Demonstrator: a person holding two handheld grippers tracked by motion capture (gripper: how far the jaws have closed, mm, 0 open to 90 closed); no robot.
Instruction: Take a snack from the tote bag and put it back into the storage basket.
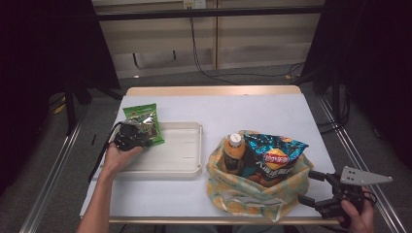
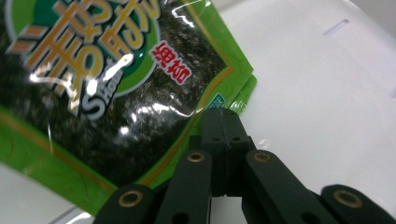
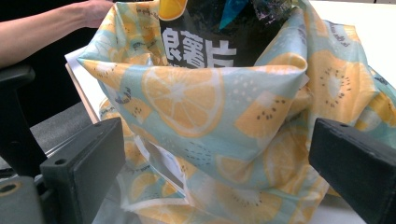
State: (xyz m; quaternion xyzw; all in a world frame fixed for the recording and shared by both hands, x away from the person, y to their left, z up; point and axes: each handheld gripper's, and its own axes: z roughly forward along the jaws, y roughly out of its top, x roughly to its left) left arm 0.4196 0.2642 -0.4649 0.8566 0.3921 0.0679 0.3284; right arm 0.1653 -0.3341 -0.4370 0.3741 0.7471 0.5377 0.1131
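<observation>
A green seaweed snack packet (image 1: 142, 120) lies across the far left corner of the white tray (image 1: 184, 158). My left gripper (image 1: 142, 138) is shut on the packet's near corner; in the left gripper view the packet (image 2: 107, 84) runs up from the closed jaws over the tray (image 2: 317, 93). An orange-patterned fabric bag (image 1: 252, 191) at the front right holds a chips bag (image 1: 272, 158) and an orange juice bottle (image 1: 233, 150). My right gripper (image 1: 308, 187) stands open just right of the bag, jaws wide apart on either side of the bag's cloth (image 3: 210, 121).
A white sheet covers the table (image 1: 218, 109), with bare room behind the tray and bag. Metal rails run along both sides of the table, and cables trail on the floor beyond its far edge.
</observation>
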